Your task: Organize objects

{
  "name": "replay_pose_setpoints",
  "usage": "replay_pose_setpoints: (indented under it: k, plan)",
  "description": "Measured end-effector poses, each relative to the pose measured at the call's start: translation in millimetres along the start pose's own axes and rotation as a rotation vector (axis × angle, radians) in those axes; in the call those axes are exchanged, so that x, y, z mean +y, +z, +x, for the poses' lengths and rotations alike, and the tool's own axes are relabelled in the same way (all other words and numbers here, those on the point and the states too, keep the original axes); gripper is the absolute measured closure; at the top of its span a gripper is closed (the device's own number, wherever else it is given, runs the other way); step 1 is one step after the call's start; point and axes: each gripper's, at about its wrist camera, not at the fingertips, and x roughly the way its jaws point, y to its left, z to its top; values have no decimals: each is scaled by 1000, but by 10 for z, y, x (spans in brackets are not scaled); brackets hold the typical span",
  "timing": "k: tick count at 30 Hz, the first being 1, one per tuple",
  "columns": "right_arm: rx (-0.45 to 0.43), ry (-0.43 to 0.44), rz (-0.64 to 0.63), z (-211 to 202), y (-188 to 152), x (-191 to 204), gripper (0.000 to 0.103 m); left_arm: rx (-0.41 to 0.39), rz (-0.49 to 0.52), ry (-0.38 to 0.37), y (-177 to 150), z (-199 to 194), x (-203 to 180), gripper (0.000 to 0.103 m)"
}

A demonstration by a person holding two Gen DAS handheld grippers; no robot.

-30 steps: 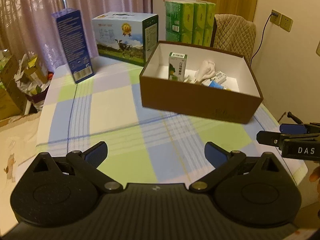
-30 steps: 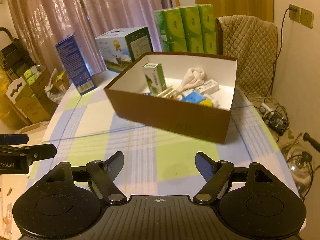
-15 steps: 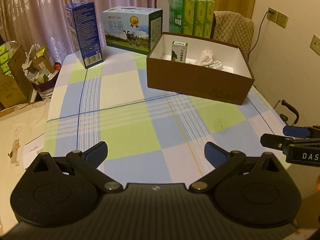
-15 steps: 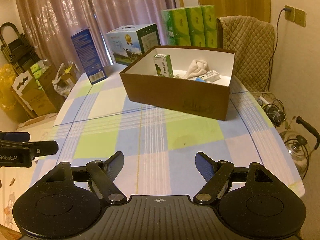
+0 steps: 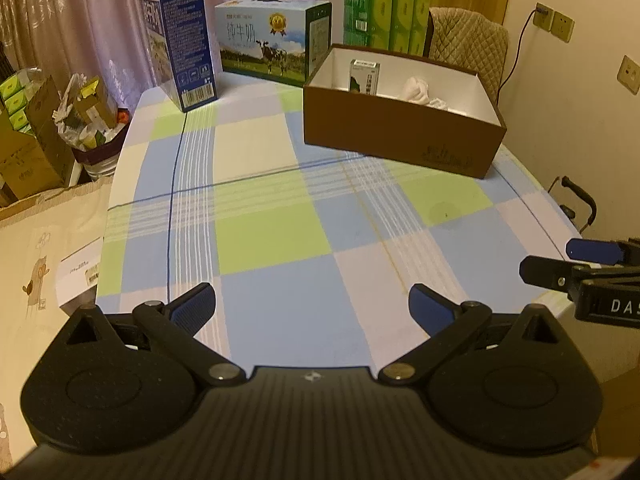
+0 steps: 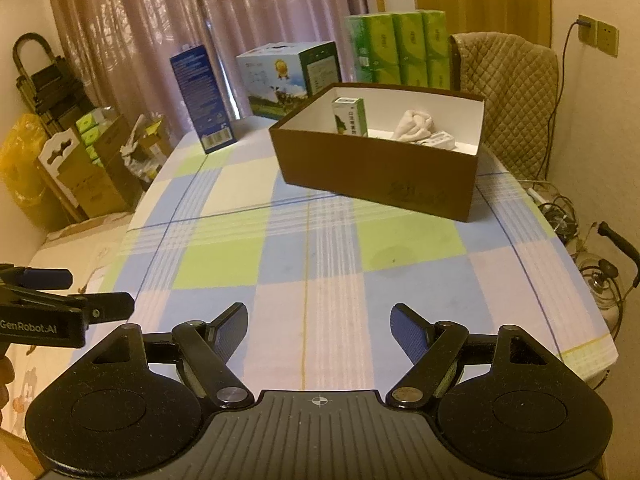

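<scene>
Over the near edge of the checked tabletop (image 5: 276,240) both the left gripper (image 5: 312,306) and right gripper (image 6: 318,326) hang with fingers spread wide, holding nothing; the brown box (image 6: 384,176) stands well ahead with small items inside, so judge the sorting done; back straight away, fingers apart.

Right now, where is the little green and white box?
The little green and white box stands upright inside the brown box, at its far left end, left of the white cloth, in both wrist views.
</scene>
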Motion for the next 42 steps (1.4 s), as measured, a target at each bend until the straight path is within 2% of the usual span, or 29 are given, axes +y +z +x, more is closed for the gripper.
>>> replay_pose_setpoints:
  k: [17,42]
  plan:
    - [44,11,-44,84,-66,142,27,25,-35,7,-106,11,92,1]
    - [55,16,-57,142,-61,237,27,25,-44,2,-145,25,171,1]
